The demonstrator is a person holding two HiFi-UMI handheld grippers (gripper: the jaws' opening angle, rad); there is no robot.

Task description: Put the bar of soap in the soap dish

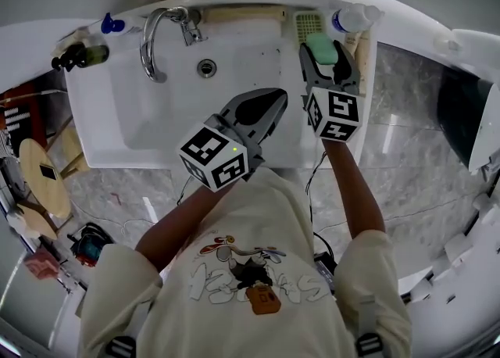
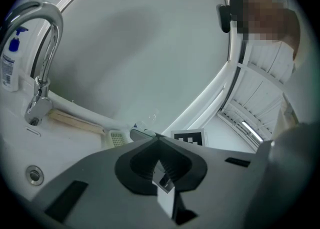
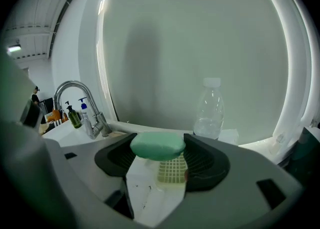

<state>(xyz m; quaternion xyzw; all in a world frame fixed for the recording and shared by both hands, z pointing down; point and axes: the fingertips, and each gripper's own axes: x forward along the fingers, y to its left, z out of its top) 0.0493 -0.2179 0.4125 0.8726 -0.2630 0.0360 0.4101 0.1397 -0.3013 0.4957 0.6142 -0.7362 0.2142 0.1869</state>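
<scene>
Closest to the person is the left gripper (image 1: 275, 102). Its two jaws are pressed together with nothing between them, and it hangs over the sink (image 1: 148, 114), near the front edge. It is not doing any work right now.

A bit further out is the right gripper (image 1: 323, 53). Its jaws are partly closed, just wide enough to squeeze the green bar of soap (image 3: 157, 145) from both sides. The soap is up in the air, not lying on anything.

Just past and under the soap is the pale yellow soap dish (image 3: 172, 172) with little square holes (nothing is in it yet). Only its near end looks to be under the soap.

Right beside the dish stands a clear bottle (image 3: 209, 113). Far off on the other side is the shiny tap (image 1: 156, 36), with the drain hole (image 1: 206, 67) near it.

What could go wrong: soap is slippery, so it might pop out of the jaws if they squeeze too hard. If the jaws open too soon, the soap could land on the white ledge, miss the dish and slide down into the sink. If the right gripper swings wide, it could bump the bottle and knock it over
</scene>
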